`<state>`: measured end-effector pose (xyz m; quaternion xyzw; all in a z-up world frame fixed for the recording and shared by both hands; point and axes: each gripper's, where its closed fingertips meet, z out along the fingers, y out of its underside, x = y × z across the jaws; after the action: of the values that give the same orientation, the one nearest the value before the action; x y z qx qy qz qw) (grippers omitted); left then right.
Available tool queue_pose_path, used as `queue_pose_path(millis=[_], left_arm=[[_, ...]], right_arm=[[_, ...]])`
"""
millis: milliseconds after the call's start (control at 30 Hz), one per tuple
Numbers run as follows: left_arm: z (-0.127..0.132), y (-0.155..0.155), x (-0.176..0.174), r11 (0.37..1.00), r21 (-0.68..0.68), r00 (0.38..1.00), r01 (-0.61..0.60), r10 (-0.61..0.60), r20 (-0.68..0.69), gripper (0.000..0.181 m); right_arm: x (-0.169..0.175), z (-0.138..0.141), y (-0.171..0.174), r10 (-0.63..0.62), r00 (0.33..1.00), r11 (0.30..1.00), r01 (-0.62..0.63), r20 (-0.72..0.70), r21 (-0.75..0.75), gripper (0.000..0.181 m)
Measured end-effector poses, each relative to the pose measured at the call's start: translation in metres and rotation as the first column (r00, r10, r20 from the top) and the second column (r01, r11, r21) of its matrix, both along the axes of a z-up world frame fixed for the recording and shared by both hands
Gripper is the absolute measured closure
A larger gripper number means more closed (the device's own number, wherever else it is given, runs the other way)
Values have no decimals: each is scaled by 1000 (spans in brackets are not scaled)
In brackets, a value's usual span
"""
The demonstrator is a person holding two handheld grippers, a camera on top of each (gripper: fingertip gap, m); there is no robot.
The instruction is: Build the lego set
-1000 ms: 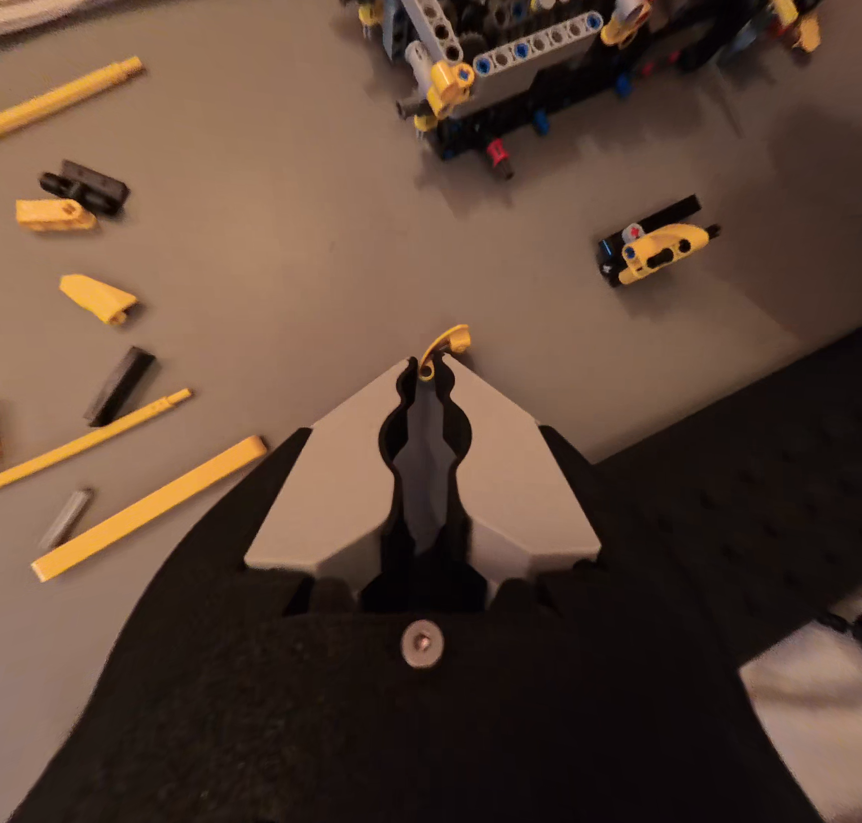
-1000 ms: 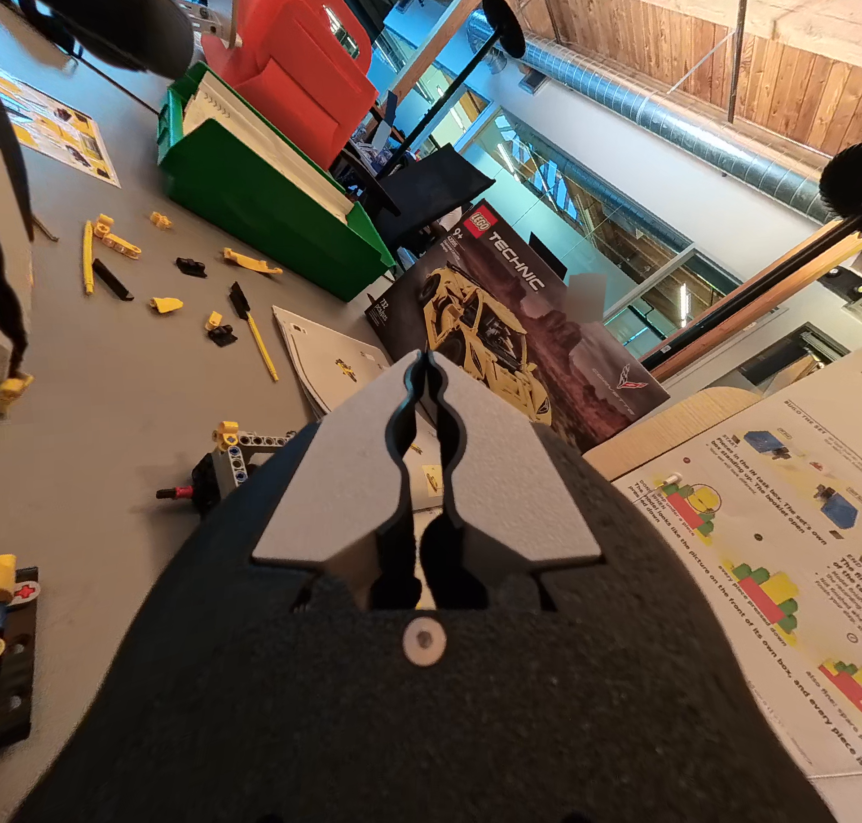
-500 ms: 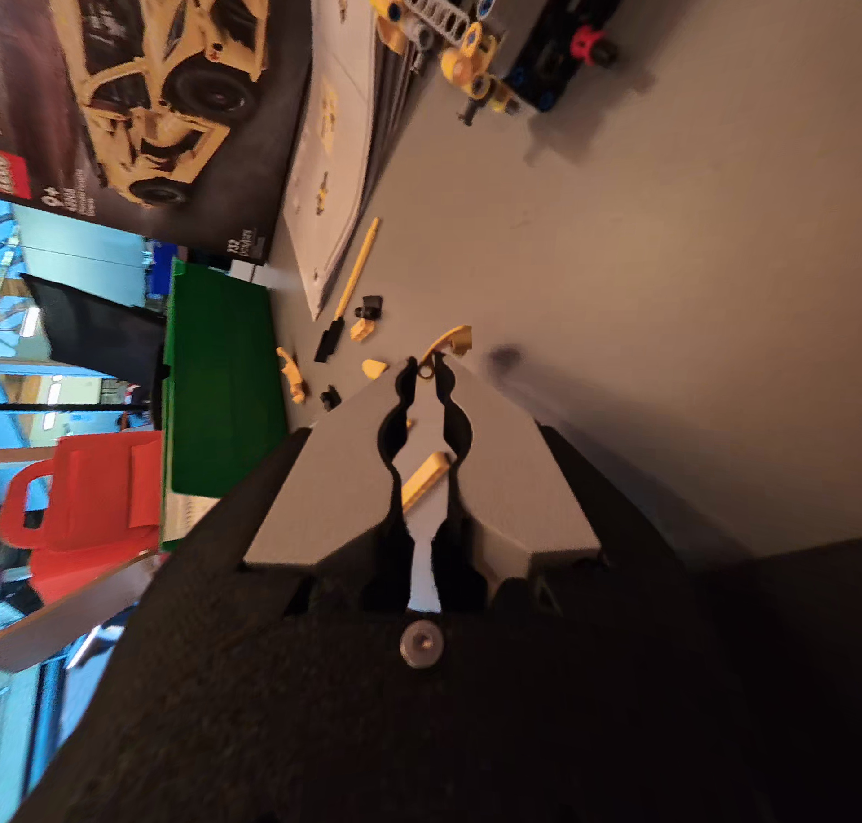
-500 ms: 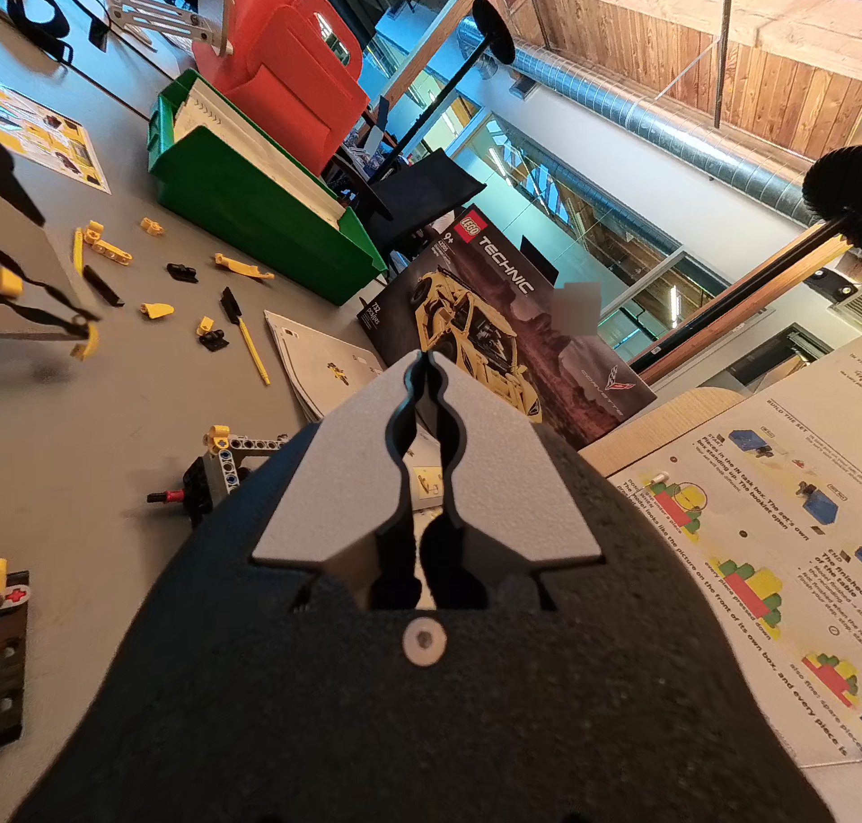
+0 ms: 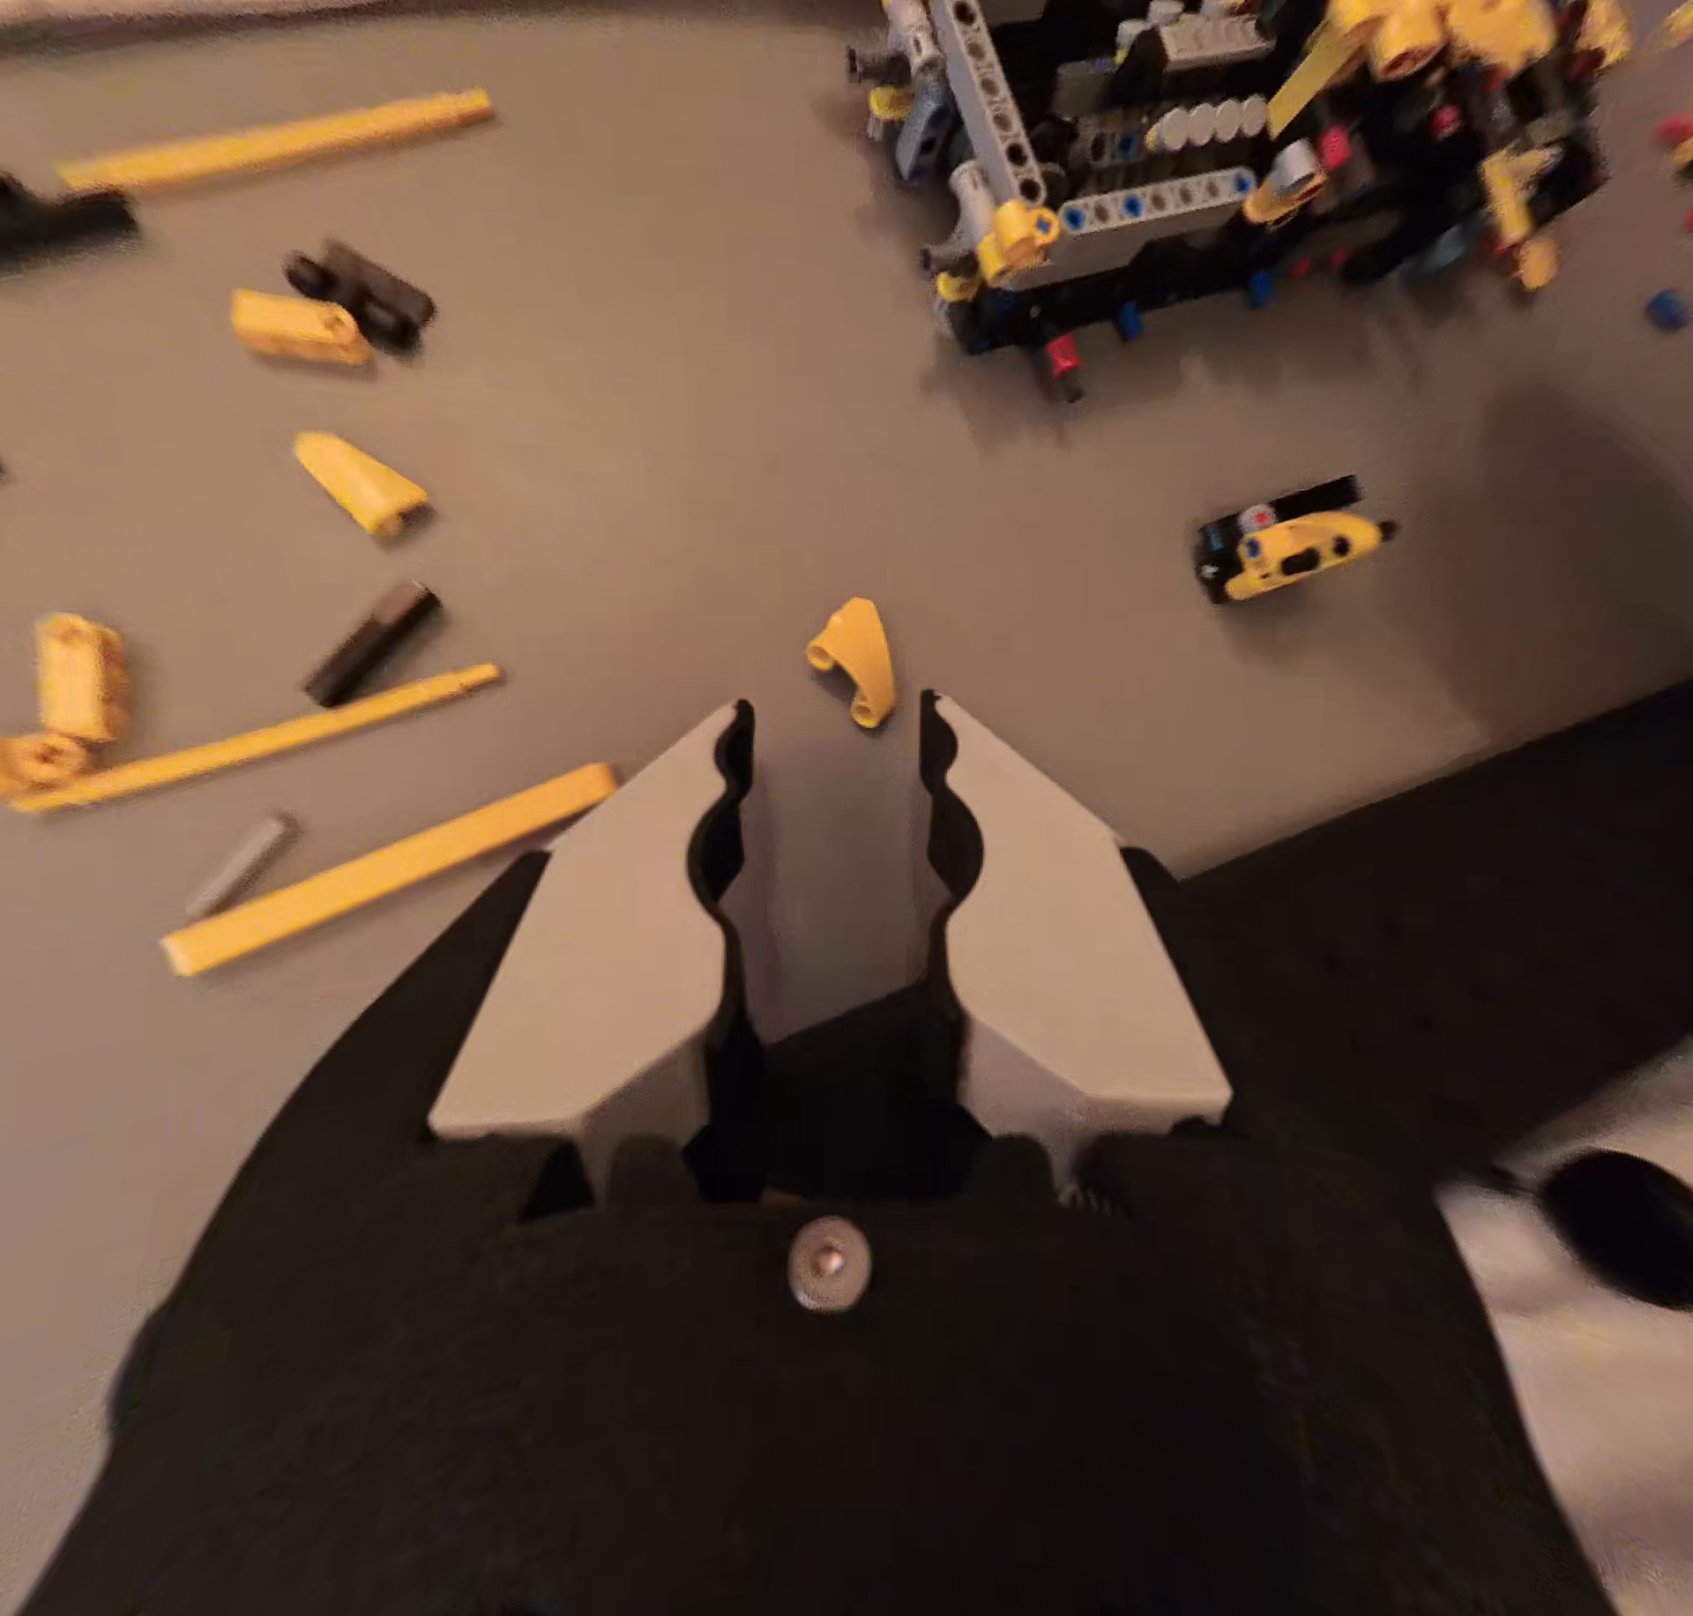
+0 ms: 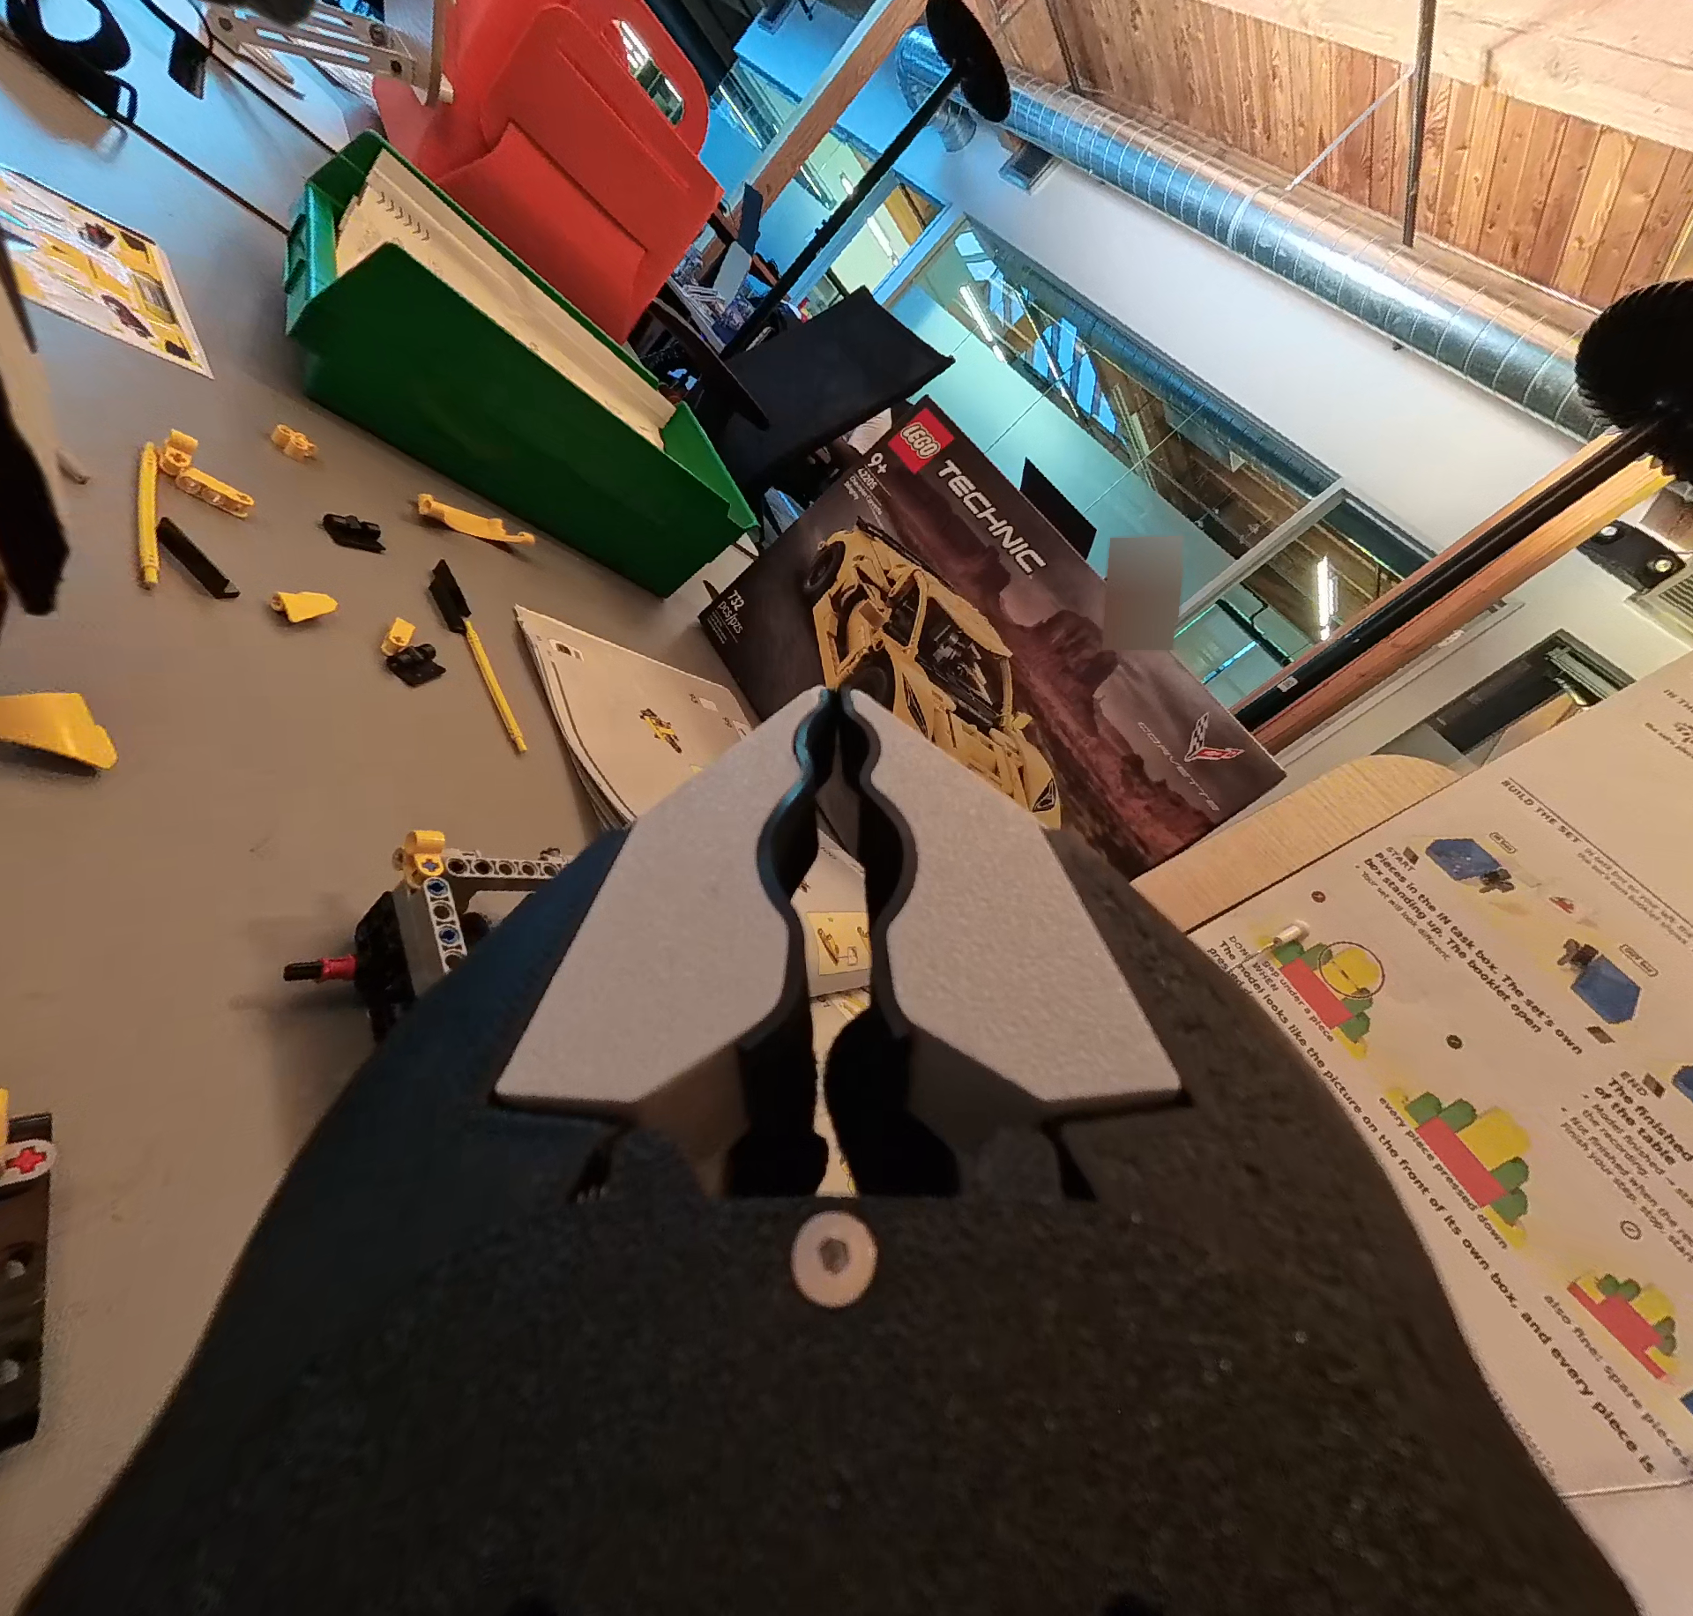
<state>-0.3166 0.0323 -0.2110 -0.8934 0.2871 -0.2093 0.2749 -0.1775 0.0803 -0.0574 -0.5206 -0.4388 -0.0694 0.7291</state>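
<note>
In the left wrist view my left gripper (image 5: 835, 704) is open above the grey table (image 5: 687, 436). A small yellow curved piece (image 5: 852, 661) lies on the table just beyond its fingertips, nearer the right finger, and neither pad touches it. The partly built yellow, black and grey model (image 5: 1237, 134) stands at the far right. A small yellow and black sub-assembly (image 5: 1283, 551) lies to the right. In the right wrist view my right gripper (image 6: 835, 697) is shut with its tips together and is raised over the table, pointing at the set's box (image 6: 989, 647).
Loose yellow beams (image 5: 385, 867), yellow panels (image 5: 362, 482) and black parts (image 5: 371, 642) lie at the left. A green bin (image 6: 495, 390), a red bag (image 6: 568, 143), an instruction booklet (image 6: 632, 720) and a printed sheet (image 6: 1466, 1068) show in the right wrist view. Left tips to right tips: about 20 cm.
My left gripper held the yellow curved piece at its tips, swung round and back over the table, then opened. The piece now lies on the table. My right gripper stayed shut and hardly moved.
</note>
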Motion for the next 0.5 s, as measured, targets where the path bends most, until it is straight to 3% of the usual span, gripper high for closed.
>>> queue_pose_path(millis=[100,233,500], left_arm=[[-1,-13,9,996,-85,997,-3,9,76,141],[-11,-11,13,998,3,998,-62,62,-28,141],[-15,-7,28,999,-35,999,-33,33,-6,145]], right_arm=[[1,0,1,-2,1000,1000,2,0,-3,181],[2,-2,1,-2,1000,1000,2,-1,-9,181],[0,-5,2,4,1000,1000,-4,9,-19,181]])
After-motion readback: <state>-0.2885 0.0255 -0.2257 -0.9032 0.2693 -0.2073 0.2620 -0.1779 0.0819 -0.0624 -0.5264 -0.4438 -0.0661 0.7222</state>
